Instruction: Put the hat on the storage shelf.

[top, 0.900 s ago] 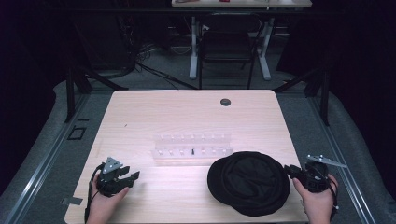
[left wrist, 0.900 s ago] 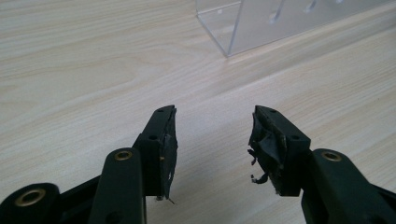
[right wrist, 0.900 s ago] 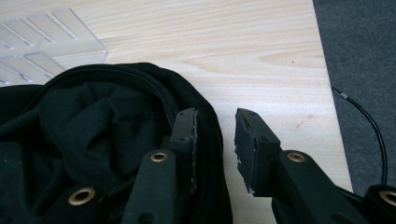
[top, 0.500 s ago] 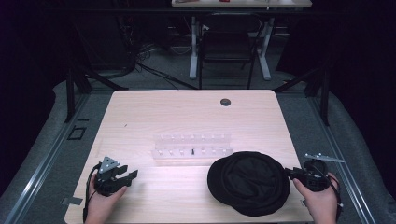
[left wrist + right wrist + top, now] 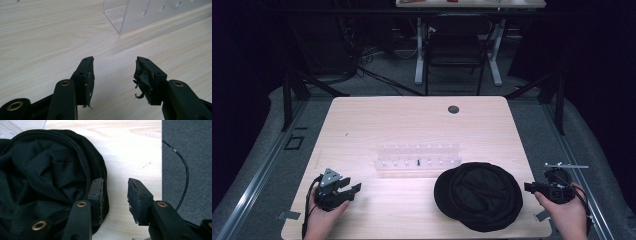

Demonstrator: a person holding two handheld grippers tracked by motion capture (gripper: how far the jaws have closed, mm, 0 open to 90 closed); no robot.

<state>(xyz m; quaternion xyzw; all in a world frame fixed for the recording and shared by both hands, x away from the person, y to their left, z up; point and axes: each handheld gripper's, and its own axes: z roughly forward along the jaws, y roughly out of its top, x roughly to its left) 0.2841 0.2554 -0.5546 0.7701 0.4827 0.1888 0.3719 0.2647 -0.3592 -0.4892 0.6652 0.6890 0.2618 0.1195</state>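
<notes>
Risk: right gripper (image 5: 115, 200), jaws apart beside black hat (image 5: 50, 182) rim, may pinch one loose fold and slip; left gripper (image 5: 113, 80) gapes idle.

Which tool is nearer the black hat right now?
Right. The right tool sits at the hat's edge, one jaw over its rim; the left tool is far off across bare table.

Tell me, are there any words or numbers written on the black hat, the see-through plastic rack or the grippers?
None: no words, numbers or signs can be read.
The floppy black fabric hat is plain.
The clear plastic rack bears only small slots.
The left hand-held gripper and right hand-held gripper show bare black jaws with brass rivets.
Red items on the far white desk are too blurred to read.
</notes>
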